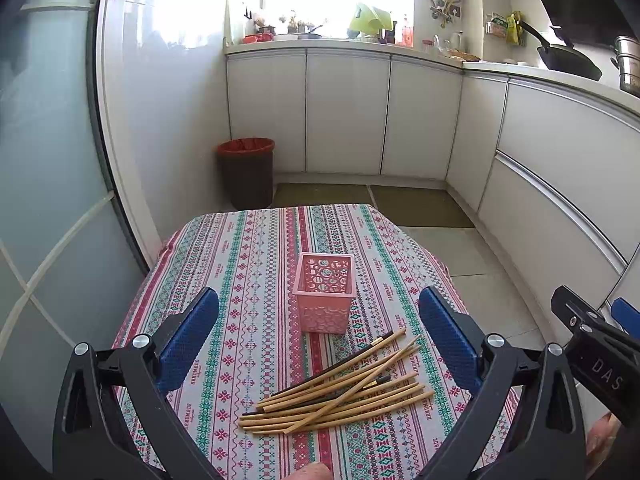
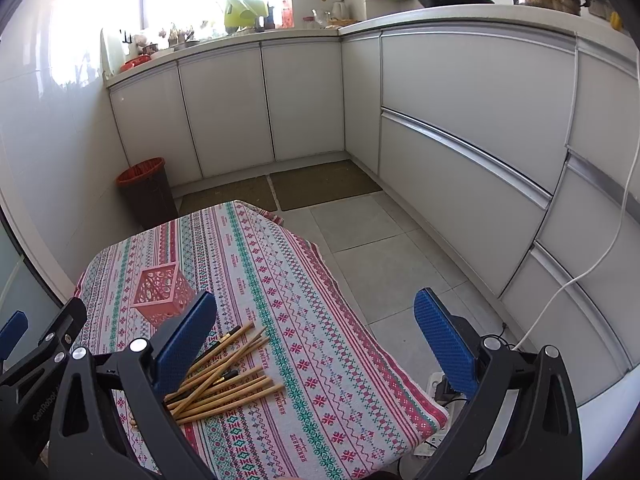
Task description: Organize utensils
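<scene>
A loose pile of wooden chopsticks (image 1: 340, 386) lies on the patterned tablecloth (image 1: 248, 280), just in front of an upright pink perforated holder (image 1: 325, 292). My left gripper (image 1: 318, 340) is open and empty, held above the table with the chopsticks and the holder between its blue pads. My right gripper (image 2: 316, 340) is open and empty, over the table's right edge; the chopsticks (image 2: 224, 380) and the holder (image 2: 164, 294) lie to its left, partly behind its left finger. The right gripper also shows at the right edge of the left wrist view (image 1: 600, 344).
The small table stands in a kitchen with white cabinets (image 1: 344, 116) behind and to the right. A dark bin with a red liner (image 1: 246, 172) stands on the floor beyond the table. A power strip (image 2: 440, 392) and a white cable (image 2: 592, 264) lie on the floor to the right.
</scene>
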